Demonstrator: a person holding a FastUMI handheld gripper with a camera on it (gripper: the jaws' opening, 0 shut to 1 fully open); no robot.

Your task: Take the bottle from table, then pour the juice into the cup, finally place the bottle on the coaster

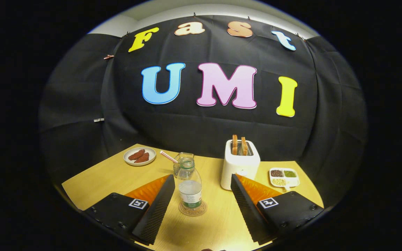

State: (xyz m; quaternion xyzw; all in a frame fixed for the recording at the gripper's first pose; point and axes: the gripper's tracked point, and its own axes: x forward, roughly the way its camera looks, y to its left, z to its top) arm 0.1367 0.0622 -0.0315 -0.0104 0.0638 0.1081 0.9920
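Note:
A clear plastic bottle [189,186] with a green label and no cap stands upright on a round coaster [192,208] on the wooden table [218,223]. Right behind it is a glass cup [181,161] with a striped straw [168,157] leaning out to the left. My gripper [201,184] is open, its fingers [159,205] spread wide to either side of the bottle and touching nothing. The bottle sits between the fingertips, nearer the left one.
A white toaster [239,167] with two slices of toast stands just beyond the right finger. A plate of sausages [139,156] lies at the back left. A divided dish of grains [284,177] sits at the right near the table's edge.

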